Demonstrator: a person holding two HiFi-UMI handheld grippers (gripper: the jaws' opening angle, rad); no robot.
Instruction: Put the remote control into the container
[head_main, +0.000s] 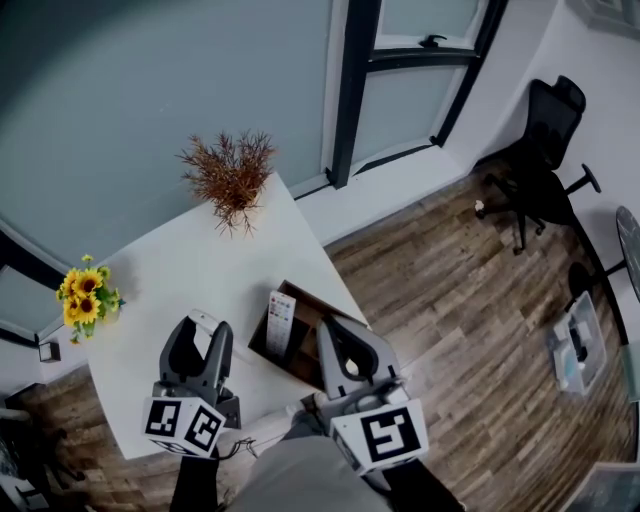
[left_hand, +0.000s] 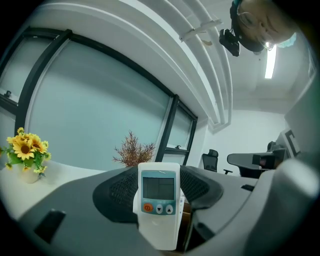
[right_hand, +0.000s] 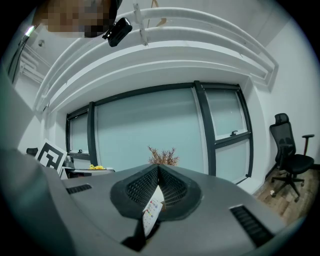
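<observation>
The left gripper (head_main: 205, 322) is clenched on the remote control (left_hand: 157, 200). In the left gripper view its two pads stand wide apart and press on the two long sides of the white body. The small screen and the three buttons face back toward the person. The remote control stands upright in this grip, so its long axis goes up and down, across the direction in which the gripper points. It is in the air above the table (head_main: 180, 270), near the front edge, and not in the container.

The container (head_main: 308, 305) is a brown open box at the right edge of the table, close to the front right corner. From the left gripper it lies to the right, near but apart. A white printed slip (head_main: 281, 322) leans inside it, toward its left wall; what it is I cannot tell.

The right gripper (right_hand: 159, 170) hovers at the right part of the box. Its tips are together and nothing is pinched between them. It is the nearer one to the box, but the left one carries the thing.

My judgement is that the coming move is a sideways carry to the right until the remote control is over the opening, then down. As it is upright, the lower end should enter first, clear of the slip and the left wall.
</observation>
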